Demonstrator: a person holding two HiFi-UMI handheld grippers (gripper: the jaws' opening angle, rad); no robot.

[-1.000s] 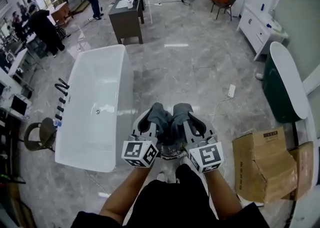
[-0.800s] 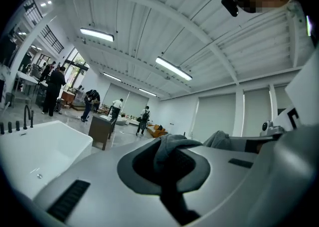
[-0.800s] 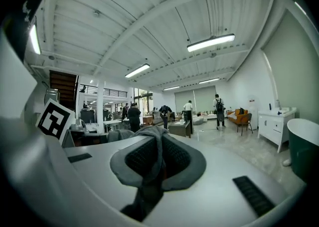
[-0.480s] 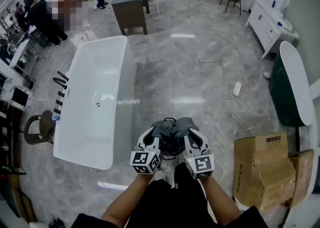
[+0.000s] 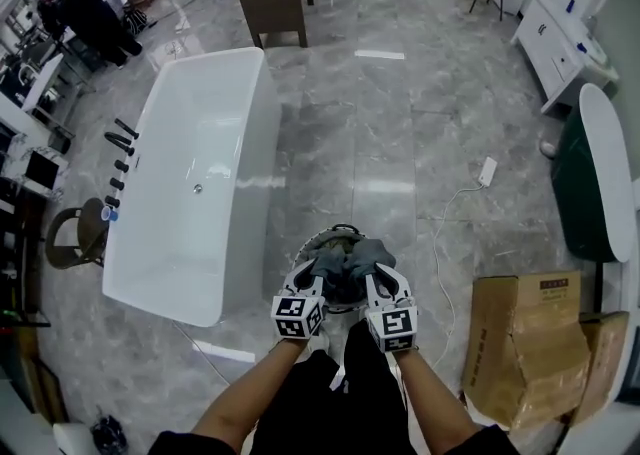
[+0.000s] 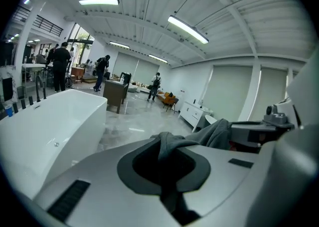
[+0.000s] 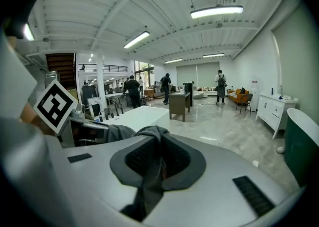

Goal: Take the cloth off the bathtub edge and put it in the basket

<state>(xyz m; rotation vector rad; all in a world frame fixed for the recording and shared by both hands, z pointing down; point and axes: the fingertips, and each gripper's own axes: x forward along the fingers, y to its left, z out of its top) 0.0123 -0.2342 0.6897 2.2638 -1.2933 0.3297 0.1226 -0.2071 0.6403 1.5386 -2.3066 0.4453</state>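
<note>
Left gripper (image 6: 166,161): jaws pinched nearly together on a fold of the grey cloth (image 5: 345,259). The fabric bunches out above the pads.
Right gripper (image 7: 152,163): jaws likewise closed tight on the cloth, with a strip of fabric running down between the pads.
Gripper positions: side by side in front of the person's body, marker cubes toward the person, jaws pointing away.
Cloth: gathered in a lump between the two grippers and spanning from one to the other. It is off the floor and well apart from the bathtub (image 5: 190,183).
Basket (image 5: 337,232): a dark round rim shows on the floor just beyond and beneath the cloth. The cloth hangs directly over its opening; whether fabric touches the rim cannot be told.
Bathtub: white and freestanding, to the person's left, with dark fittings along its far long side.
Surroundings: grey marbled floor (image 5: 400,143). A cardboard box (image 5: 525,343) stands to the person's right. People stand at the far end of the room.
</note>
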